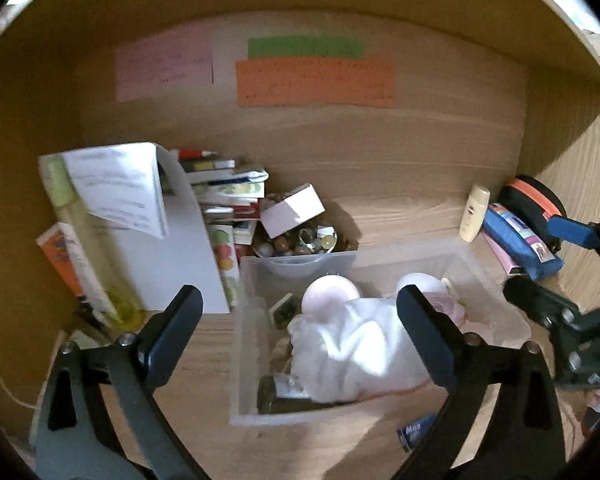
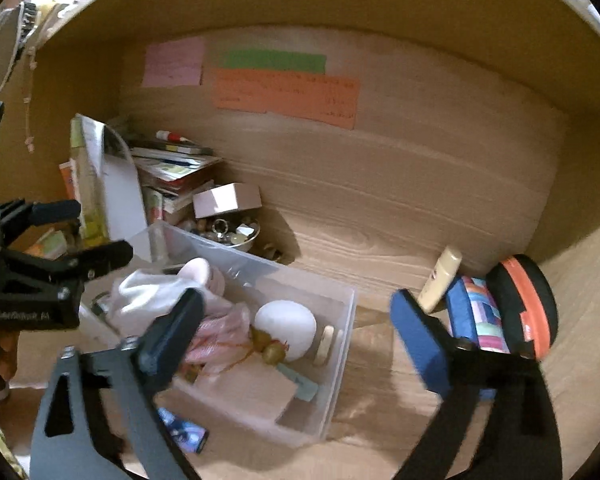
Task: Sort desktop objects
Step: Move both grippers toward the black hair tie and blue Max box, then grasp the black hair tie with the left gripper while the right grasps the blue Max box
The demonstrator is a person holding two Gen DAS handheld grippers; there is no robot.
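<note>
The left gripper [image 1: 300, 316] stands wide open with nothing between its jaws, hanging above the clear plastic bin [image 1: 496, 264] on the tabletop [image 1: 400, 204]. The right gripper [image 2: 296, 320] is spread just as wide and empty — its left finger over the bin's near end, its blue right finger [image 2: 420, 340] over bare wood beside the bin.

Inside the bin lie a crumpled white cloth [image 1: 356, 352], a pink round object [image 1: 330, 292], a white ball [image 2: 286, 324] and a flat brown card [image 2: 252, 392]. A small blue packet [image 2: 182, 432] lies on the tabletop just outside the bin's front wall.

Behind the bin sits a bowl of small trinkets [image 1: 300, 244] with a white box [image 1: 292, 208] resting on it — left of that, a pile of books [image 1: 228, 196]. To the right, near the side wall, a cream bottle [image 1: 474, 212], a blue pouch [image 1: 516, 240] and a black-and-orange round case [image 2: 524, 304] are grouped together.
</note>
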